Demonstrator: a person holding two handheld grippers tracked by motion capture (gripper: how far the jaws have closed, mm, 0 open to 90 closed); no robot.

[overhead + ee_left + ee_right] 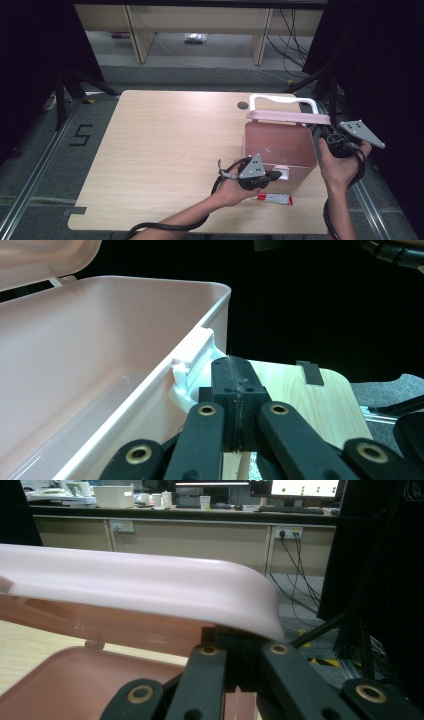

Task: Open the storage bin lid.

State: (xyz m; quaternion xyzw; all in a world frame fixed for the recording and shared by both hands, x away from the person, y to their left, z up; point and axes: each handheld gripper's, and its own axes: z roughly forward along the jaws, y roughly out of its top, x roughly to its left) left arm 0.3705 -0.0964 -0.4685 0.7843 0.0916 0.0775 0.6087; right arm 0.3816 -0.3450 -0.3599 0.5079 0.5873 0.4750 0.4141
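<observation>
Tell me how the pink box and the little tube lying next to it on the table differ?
The pink box is far bigger than the tube. The box stands upright with its lid raised and its inside open to view; the tube lies flat on its side. The box is plain pink, while the tube is white with red on it. Both rest on the wooden table, near its front right part, close to the left gripper.
</observation>
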